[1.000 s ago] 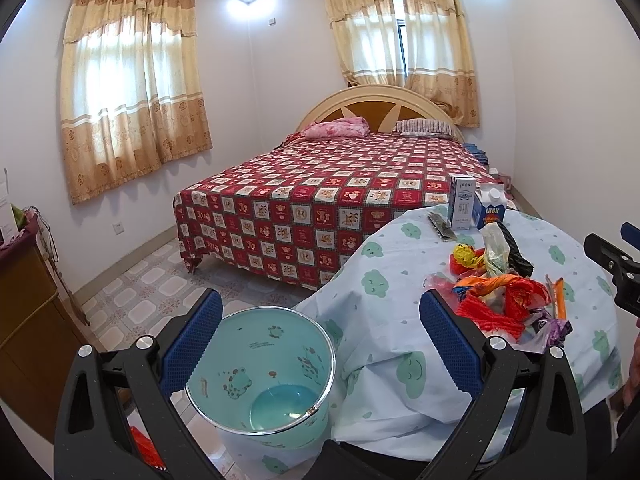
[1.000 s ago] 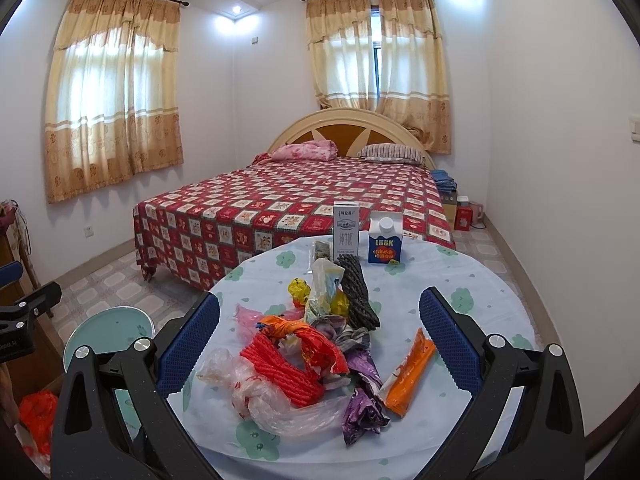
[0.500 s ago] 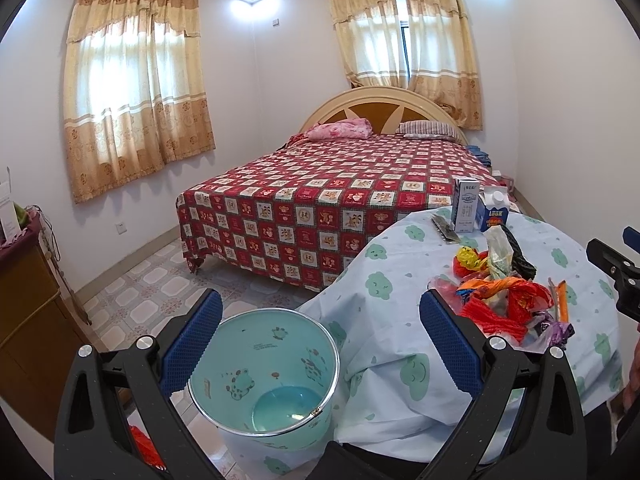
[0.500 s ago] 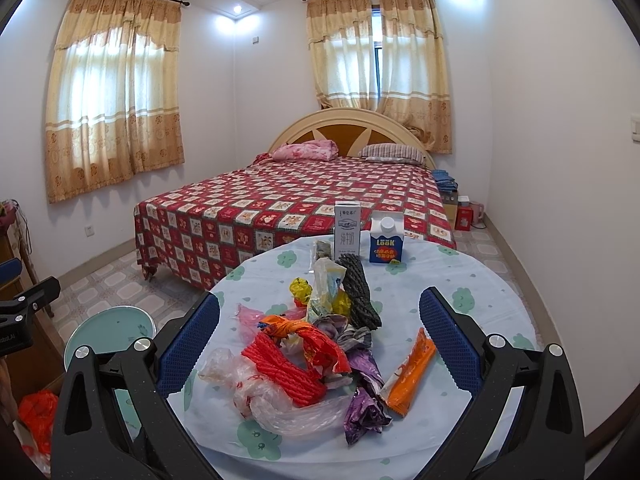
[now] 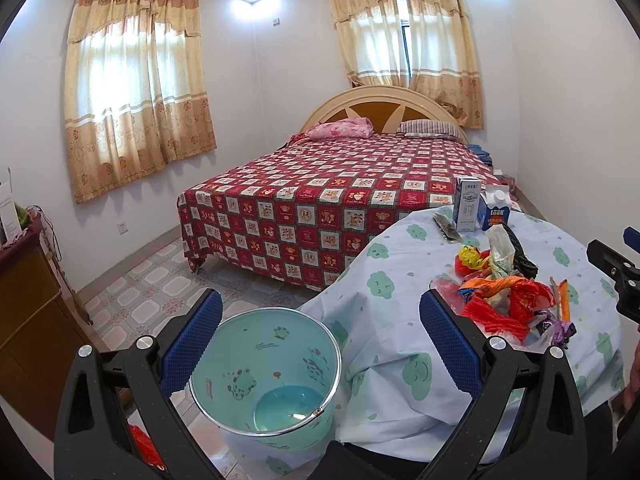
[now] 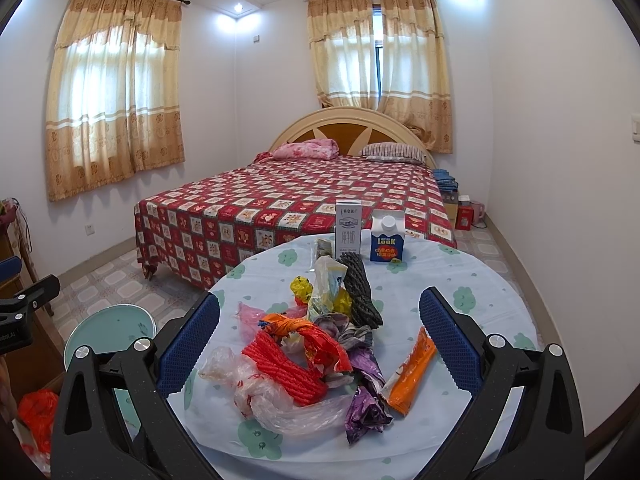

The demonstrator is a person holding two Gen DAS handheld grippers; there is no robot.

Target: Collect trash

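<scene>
The left gripper [image 5: 320, 344] fills the bottom of its own view, jaws spread wide with nothing between the blue pads; the right gripper [image 6: 320, 344] sits likewise at the bottom of its view, jaws wide apart and empty; each gripper's black body also shows at the edge of the other's view, level and apart.
</scene>
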